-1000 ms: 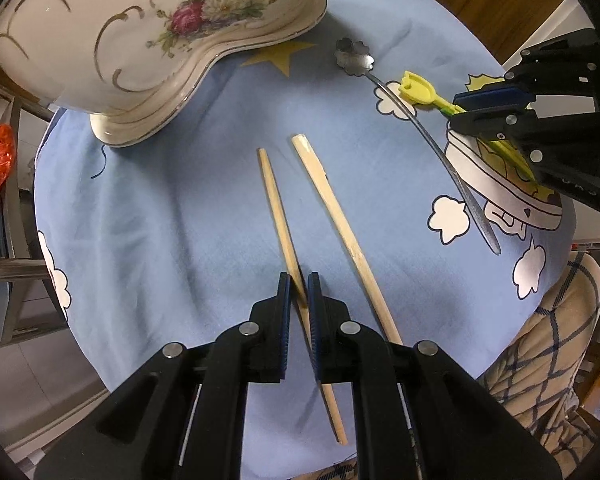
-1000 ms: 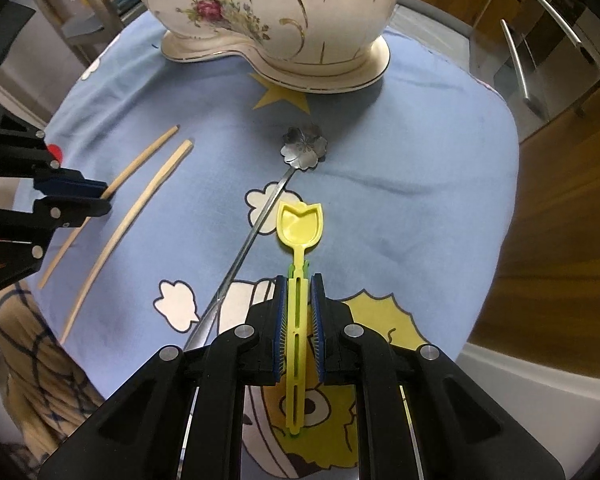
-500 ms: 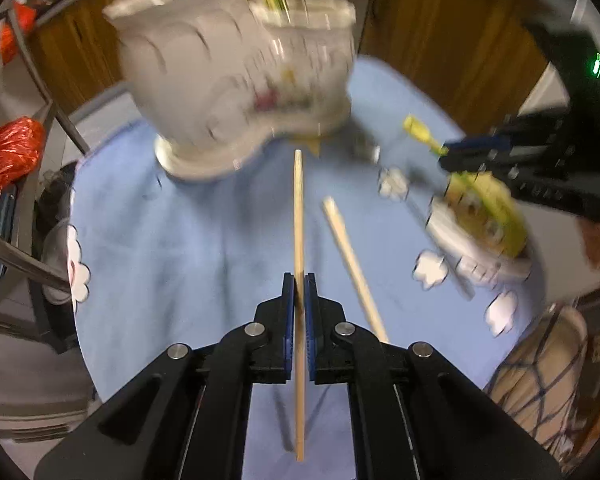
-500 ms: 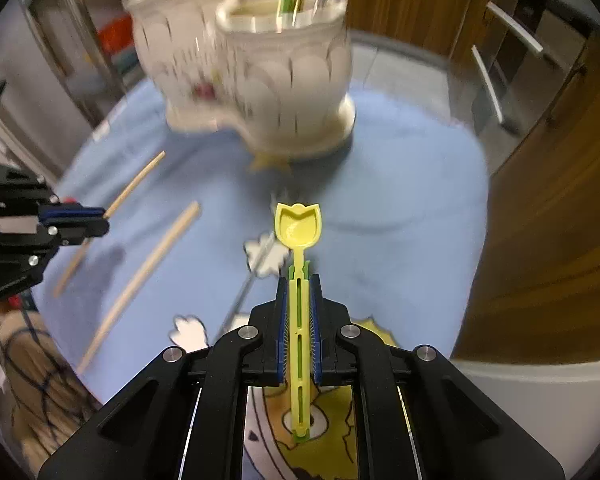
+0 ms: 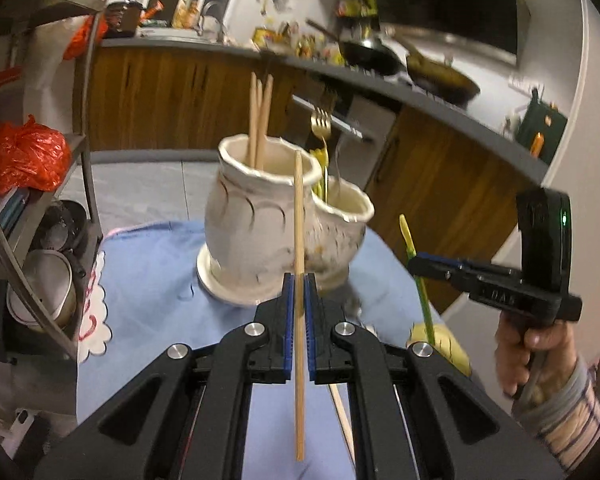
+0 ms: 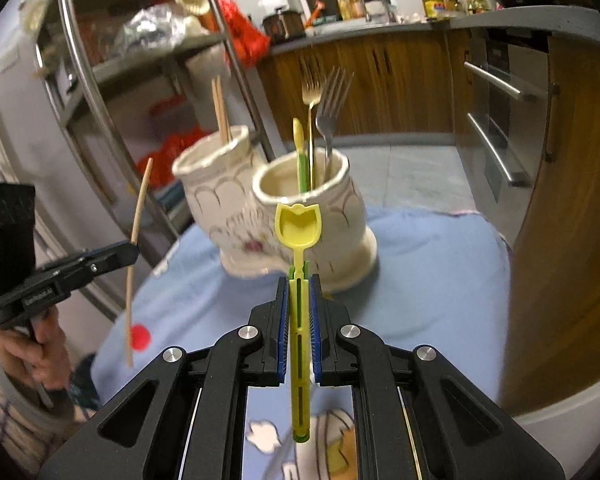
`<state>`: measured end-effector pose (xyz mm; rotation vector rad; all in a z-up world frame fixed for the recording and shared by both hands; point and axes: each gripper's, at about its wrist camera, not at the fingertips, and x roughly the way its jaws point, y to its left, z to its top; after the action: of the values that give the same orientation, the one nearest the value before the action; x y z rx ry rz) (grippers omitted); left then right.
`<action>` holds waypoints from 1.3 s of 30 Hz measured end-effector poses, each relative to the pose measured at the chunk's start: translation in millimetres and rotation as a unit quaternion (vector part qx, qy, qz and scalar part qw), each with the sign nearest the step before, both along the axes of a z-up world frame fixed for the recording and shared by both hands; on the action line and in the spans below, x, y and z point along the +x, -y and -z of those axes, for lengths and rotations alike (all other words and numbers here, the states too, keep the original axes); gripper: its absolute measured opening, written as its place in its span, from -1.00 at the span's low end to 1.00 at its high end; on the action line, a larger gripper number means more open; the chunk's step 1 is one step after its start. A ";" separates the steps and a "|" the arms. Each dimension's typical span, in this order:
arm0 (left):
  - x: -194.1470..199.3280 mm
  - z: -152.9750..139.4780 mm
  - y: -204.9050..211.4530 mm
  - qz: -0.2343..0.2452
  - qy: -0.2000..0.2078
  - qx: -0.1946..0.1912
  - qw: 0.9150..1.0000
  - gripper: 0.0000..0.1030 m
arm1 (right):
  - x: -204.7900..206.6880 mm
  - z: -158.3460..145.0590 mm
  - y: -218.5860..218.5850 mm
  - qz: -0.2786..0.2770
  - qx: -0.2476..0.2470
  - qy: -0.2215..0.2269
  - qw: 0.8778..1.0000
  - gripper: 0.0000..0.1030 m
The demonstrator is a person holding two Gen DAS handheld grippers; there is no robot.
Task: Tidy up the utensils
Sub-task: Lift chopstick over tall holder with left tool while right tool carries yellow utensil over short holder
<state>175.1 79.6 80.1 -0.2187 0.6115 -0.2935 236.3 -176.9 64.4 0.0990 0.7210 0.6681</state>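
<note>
My left gripper [image 5: 299, 280] is shut on a wooden chopstick [image 5: 299, 224] and holds it upright above the table, in front of the white double-cup ceramic holder [image 5: 256, 216]. My right gripper [image 6: 299, 280] is shut on a yellow plastic spoon [image 6: 298, 226], also lifted and upright before the holder [image 6: 312, 208]. The holder's left cup holds chopsticks [image 5: 260, 116]; its right cup holds forks [image 6: 324, 92] and a yellow-green utensil [image 6: 300, 152]. A second chopstick [image 5: 340, 416] lies on the table under my left gripper. The left gripper shows in the right wrist view [image 6: 134, 248], the right one in the left wrist view [image 5: 414, 260].
The round table has a blue cartoon cloth [image 5: 148, 280]. A metal shelf rack [image 5: 76, 128] with pots and red bags stands left of it. Wooden cabinets and a counter [image 5: 420, 92] with pans are behind. An oven front [image 6: 496, 120] is at the right.
Both grippers have risen from the table and tilted up, lifting the chopstick and the yellow spoon. The holder now appears from the side instead of from above.
</note>
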 end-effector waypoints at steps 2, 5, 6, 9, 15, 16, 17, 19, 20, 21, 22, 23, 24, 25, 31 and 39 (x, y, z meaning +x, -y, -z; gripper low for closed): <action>2.5 -2.7 -0.7 -0.006 0.021 0.000 1.000 -0.91 | 3.8 -1.0 -1.1 0.004 0.019 0.010 1.000 -0.80; 4.7 -9.6 -3.0 -0.012 0.056 -0.006 0.998 -0.91 | 7.8 -5.6 -0.2 0.011 0.045 0.031 0.998 -0.80; 5.1 -14.5 -3.8 -0.017 0.071 -0.004 0.997 -0.91 | 9.0 -8.2 0.3 0.015 0.054 0.040 0.998 -0.80; 7.0 -27.7 -6.1 -0.016 0.107 -0.009 0.994 -0.91 | 13.6 -14.5 2.0 0.021 0.087 0.061 0.994 -0.80; 20.1 -53.7 -7.5 -0.032 0.168 -0.017 0.985 -0.91 | 26.8 -29.6 -4.7 0.025 0.111 0.099 0.989 -0.80; 23.5 -57.5 -7.8 -0.035 0.175 -0.019 0.984 -0.91 | 29.0 -31.2 -5.8 0.024 0.114 0.103 0.988 -0.80; 27.2 -61.3 -7.9 -0.037 0.185 -0.021 0.982 -0.91 | 32.1 -32.9 -7.0 0.023 0.117 0.106 0.987 -0.80; 33.0 -66.2 -7.6 -0.042 0.198 -0.021 0.979 -0.91 | 37.1 -34.5 -8.3 0.025 0.120 0.112 0.986 -0.80; 36.9 -69.0 -7.8 -0.045 0.208 -0.025 0.977 -0.91 | 38.8 -35.3 -9.3 0.025 0.123 0.113 0.986 -0.80; 38.9 -70.4 -8.1 -0.047 0.214 -0.029 0.975 -0.91 | 41.6 -35.7 -9.9 0.028 0.124 0.116 0.985 -0.80; 40.4 -71.8 -9.0 -0.051 0.219 -0.032 0.974 -0.91 | 43.4 -35.8 -10.5 0.030 0.124 0.119 0.985 -0.80; 42.3 -73.8 -10.4 -0.056 0.227 -0.036 0.972 -0.91 | 45.8 -35.8 -10.7 0.032 0.126 0.120 0.984 -0.80; 43.9 -75.5 -11.7 -0.060 0.234 -0.041 0.970 -0.91 | 47.9 -35.8 -10.3 0.036 0.130 0.122 0.983 -0.80; 44.5 -77.2 -12.7 -0.068 0.241 -0.044 0.967 -0.91 | 49.2 -36.3 -10.5 0.038 0.133 0.124 0.983 -0.80; 42.7 -81.3 -19.3 -0.118 0.291 -0.076 0.946 -0.91 | 52.5 -44.6 -6.6 0.061 0.168 0.154 0.972 -0.80; 50.9 -63.0 -14.5 -0.150 0.318 -0.085 0.932 -0.91 | 59.9 -37.9 -24.6 0.089 0.152 0.189 0.966 -0.80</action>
<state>225.9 94.1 143.1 -0.3596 -0.0941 -0.1073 296.2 -152.2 102.3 0.3063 0.2344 0.5978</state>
